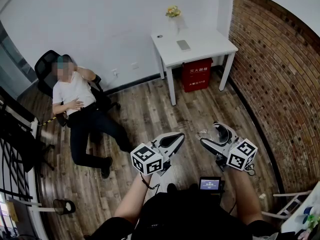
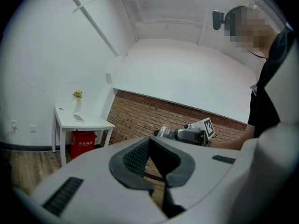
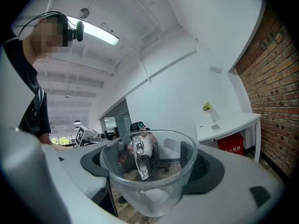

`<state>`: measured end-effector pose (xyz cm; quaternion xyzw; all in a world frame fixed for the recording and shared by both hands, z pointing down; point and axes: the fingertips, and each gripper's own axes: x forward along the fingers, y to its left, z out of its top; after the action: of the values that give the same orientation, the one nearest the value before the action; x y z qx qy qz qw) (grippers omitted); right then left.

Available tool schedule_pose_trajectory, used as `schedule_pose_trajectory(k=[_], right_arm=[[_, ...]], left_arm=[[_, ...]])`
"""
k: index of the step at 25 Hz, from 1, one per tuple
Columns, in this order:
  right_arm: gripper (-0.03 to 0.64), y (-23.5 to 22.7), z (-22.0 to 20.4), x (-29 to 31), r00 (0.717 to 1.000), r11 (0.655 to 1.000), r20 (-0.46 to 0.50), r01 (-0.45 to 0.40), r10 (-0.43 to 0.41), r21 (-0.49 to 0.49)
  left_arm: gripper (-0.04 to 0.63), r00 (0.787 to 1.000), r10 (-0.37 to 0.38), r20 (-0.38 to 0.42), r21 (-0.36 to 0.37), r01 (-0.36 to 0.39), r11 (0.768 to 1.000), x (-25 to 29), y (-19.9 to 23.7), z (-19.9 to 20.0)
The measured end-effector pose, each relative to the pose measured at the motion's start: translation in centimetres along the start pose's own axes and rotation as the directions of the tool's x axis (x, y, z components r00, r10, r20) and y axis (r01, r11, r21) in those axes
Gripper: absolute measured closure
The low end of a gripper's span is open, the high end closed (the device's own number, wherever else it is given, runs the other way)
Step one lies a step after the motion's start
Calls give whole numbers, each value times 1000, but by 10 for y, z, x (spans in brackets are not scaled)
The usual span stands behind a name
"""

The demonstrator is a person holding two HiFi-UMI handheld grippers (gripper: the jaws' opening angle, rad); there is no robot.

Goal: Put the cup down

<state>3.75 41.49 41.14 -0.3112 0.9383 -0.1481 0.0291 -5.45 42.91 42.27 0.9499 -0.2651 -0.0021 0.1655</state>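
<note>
My right gripper (image 1: 216, 135) is shut on a clear glass cup (image 1: 220, 132) with a handle. It holds the cup in the air above the wooden floor. In the right gripper view the cup (image 3: 148, 171) sits between the dark pads (image 3: 205, 164), mouth towards the camera and handle on the inside left. My left gripper (image 1: 172, 140) hangs beside it, shut and empty. In the left gripper view its pads (image 2: 135, 157) meet. Beyond them shows the right gripper (image 2: 164, 132) with the cup (image 2: 162, 132).
A white table (image 1: 200, 46) stands against the far wall with a flat grey object (image 1: 183, 45) and a vase of flowers (image 1: 173, 13) on it. A red box (image 1: 196, 75) sits beneath. A person (image 1: 75, 99) reclines in a black chair at left. A brick wall (image 1: 280, 84) runs along the right.
</note>
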Motion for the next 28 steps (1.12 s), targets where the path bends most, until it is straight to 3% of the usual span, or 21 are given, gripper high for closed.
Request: schedule_pose_trajectory(k=[28], right_arm=[[176,-13,6,-15,1000,1000,17,-22,21,19]], left_arm=[[586,1000,2,-23,-10,-2,1000,22,-7,-8]])
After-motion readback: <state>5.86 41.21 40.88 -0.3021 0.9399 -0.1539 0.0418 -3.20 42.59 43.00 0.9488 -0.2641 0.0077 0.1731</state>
